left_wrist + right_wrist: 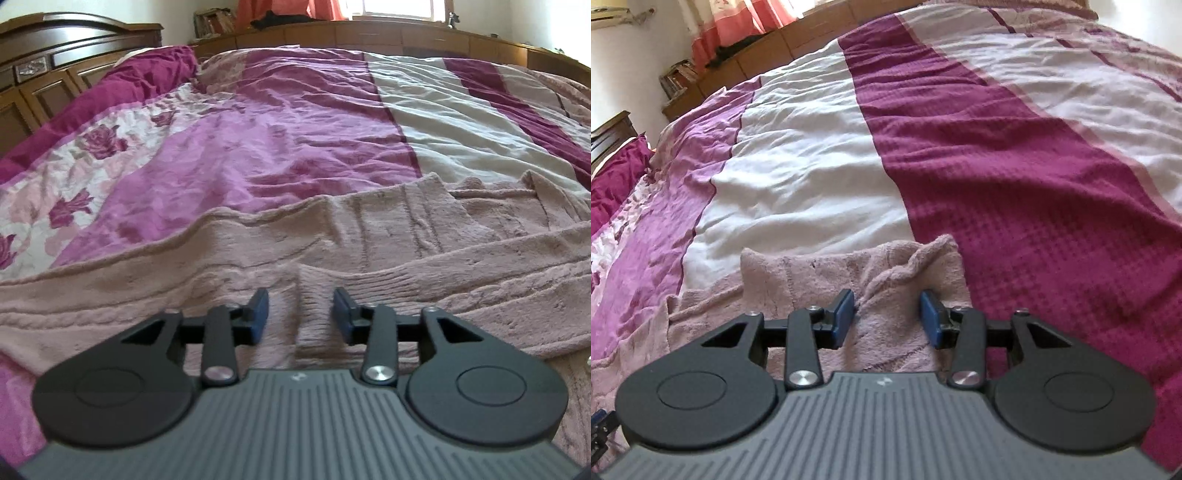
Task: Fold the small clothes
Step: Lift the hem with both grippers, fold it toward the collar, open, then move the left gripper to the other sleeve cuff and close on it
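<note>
A pale pink fleecy garment [388,251] with raised cable ribbing lies spread on the bed, wrinkled, its far edge folded over in a long soft ridge. In the right wrist view its end [849,273] rises in a small crumpled peak. Beneath it is a bedspread [295,122] in bands of lilac, white and deep magenta, with a rose print at one side. A dark wooden headboard [55,62] stands beyond, and a wooden ledge [406,35] runs under the window. The garment's long axis runs across the left view, roughly along the near edge of the bed. The left gripper [301,315] is released, both pads clear of the fabric below. The right gripper [886,317] is likewise released, straddling a fold without pinching it.
</note>
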Tool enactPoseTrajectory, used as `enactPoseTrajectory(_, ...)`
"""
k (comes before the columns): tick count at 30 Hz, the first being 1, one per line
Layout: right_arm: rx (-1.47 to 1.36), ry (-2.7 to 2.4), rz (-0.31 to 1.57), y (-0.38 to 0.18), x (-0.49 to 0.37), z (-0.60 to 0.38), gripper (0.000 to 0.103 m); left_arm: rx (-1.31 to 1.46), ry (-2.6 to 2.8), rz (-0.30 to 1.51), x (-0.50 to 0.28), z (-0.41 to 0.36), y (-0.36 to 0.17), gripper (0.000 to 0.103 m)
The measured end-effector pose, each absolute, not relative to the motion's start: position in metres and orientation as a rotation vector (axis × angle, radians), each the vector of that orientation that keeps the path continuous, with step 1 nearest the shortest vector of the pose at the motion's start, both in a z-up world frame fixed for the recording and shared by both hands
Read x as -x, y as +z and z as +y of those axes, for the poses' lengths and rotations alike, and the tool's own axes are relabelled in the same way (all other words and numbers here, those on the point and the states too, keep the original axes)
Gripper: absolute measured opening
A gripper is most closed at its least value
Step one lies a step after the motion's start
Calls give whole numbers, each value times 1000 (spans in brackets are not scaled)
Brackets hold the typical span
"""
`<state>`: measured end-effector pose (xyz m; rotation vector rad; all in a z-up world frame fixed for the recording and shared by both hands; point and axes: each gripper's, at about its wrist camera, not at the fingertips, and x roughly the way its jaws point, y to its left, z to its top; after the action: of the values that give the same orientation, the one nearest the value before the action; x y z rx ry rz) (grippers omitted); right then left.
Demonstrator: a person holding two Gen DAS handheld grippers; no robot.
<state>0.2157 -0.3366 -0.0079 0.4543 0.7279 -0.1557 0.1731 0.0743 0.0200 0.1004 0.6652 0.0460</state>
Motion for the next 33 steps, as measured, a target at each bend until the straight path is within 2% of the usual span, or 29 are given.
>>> enactPoseTrajectory(4,-475,-148,708,3,-199,-338,50,-69,41,683,-165,87,27,44)
enactPoseTrajectory(9,-495,-109,702,13,-164,-333,66,-34,61,704,-156,102,36,45)
enactPoseTrajectory(20,-470,-37,706,23,-90,-304,74,-31,244,736,-139,161,58,45)
enactPoseTrajectory(22,-459,-30,703,26,-80,-297,77,-23,279,743,-135,175,60,48)
enactPoseTrajectory(24,-452,-19,698,30,-70,-287,79,5,305,743,-130,190,60,52)
enactPoseTrajectory(33,-436,25,703,38,-39,-252,85,146,375,749,-110,243,53,52)
